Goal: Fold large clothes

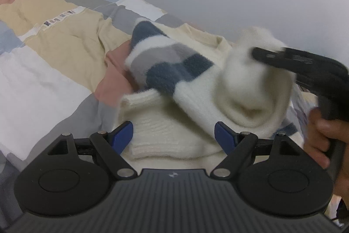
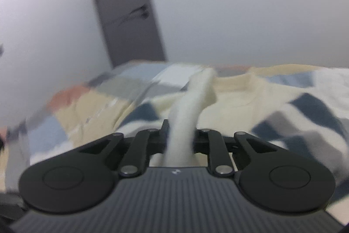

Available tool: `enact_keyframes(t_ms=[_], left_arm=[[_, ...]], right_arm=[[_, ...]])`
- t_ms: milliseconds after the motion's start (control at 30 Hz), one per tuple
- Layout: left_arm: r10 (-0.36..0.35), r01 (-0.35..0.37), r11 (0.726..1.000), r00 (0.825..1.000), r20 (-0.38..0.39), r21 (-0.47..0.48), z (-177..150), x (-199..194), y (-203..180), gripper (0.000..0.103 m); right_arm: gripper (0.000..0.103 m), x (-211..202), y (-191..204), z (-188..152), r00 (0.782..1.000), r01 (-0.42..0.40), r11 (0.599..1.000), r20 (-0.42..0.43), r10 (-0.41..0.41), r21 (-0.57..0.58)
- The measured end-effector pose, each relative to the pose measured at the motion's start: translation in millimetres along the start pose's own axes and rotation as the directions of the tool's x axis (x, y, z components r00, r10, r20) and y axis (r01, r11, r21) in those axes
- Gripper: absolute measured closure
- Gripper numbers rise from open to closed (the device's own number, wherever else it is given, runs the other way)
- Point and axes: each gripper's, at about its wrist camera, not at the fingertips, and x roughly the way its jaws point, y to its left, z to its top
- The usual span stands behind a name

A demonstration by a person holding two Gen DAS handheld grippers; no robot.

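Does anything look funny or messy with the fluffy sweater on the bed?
Yes. The fluffy cream sweater with blue and grey stripes lies bunched on the patchwork bedspread, one sleeve flopped across it. The right gripper pinches a cream fold; the left gripper is open.

Cream knit sweater (image 1: 165, 134) with blue-grey patterned sleeve lies bunched on the bed.

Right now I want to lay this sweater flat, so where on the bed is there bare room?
Bare room: the patchwork bedspread, its white and grey patches left of the sweater, and toward the dark door. Crowded: the middle, where the cream shirt lies under the sweater, with the left gripper open over its hem and the right gripper shut on cream knit.
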Motion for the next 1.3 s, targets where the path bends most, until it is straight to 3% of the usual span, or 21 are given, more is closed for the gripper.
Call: enact_keyframes(t_ms=[167,267,367,533,667,767,833,900,1000,1133,1233,1300], left_arm=[[0.006,-0.005,0.998,1.0,0.009,-0.055,-3.7,-4.1,2.2,0.018],[0.011,-0.01,0.999,1.0,0.005,-0.054,-5.3,-7.3,1.6,0.018],[0.003,-0.004,0.998,1.0,-0.003,-0.069,-8.3,-12.4,4.5,0.018],[0.01,-0.011,0.998,1.0,-0.009,-0.054,-12.0,-19.7,7.7,0.018],[0.015,-0.017,0.999,0.999,-0.046,-0.043,-15.3,-15.8,9.2,0.018],[0.012,-0.014,0.999,0.999,-0.051,-0.038,-16.6,-19.0,9.5,0.018],[0.003,-0.006,0.999,0.998,-0.06,-0.048,-17.5,-23.1,11.3,0.018],[-0.002,-0.002,0.998,0.998,-0.064,-0.058,-19.1,-28.3,11.6,0.018],[0.011,-0.015,0.998,0.997,-0.074,-0.056,-20.5,-36.1,10.3,0.018],[0.037,-0.041,0.999,0.994,-0.107,-0.036,-24.5,-47.1,5.6,0.018],[0.041,-0.046,0.998,0.991,-0.129,-0.037,-28.6,-57.4,3.0,0.018],[0.03,-0.038,0.998,0.99,-0.137,-0.058,-30.9,-65.5,3.8,0.017]], right_arm=[[0.086,-47.0,-20.9,-2.5,0.982,0.147,0.986,0.111,-0.154,0.074],[0.086,-67.4,-32.5,-7.4,0.961,0.235,0.966,0.122,-0.248,0.111],[0.085,-72.9,-46.2,-12.9,0.938,0.342,0.93,0.015,-0.347,0.139],[0.083,-64.5,-71.6,-38.0,0.893,0.439,0.879,-0.192,-0.406,0.183],[0.079,-53.2,-82.4,-55.2,0.867,0.443,0.873,-0.345,-0.36,0.205],[0.069,-58.4,-78.9,-60.3,0.861,0.418,0.883,-0.404,-0.309,0.213],[0.04,-71.9,-77.4,-57.0,0.868,0.397,0.893,-0.404,-0.29,0.212],[0.022,-86.8,-77.0,-50.9,0.871,0.381,0.903,-0.403,-0.279,0.198],[0.021,-109.4,-90.2,-43.5,0.865,0.376,0.907,-0.423,-0.27,0.19],[0.019,-133.4,-121.3,-43.9,0.823,0.429,0.883,-0.483,-0.297,0.188],[0.019,-144.2,-148.3,-55.3,0.786,0.478,0.849,-0.542,-0.298,0.226],[0.019,-148.9,-168.4,-66.2,0.776,0.503,0.803,-0.576,-0.256,0.321]])
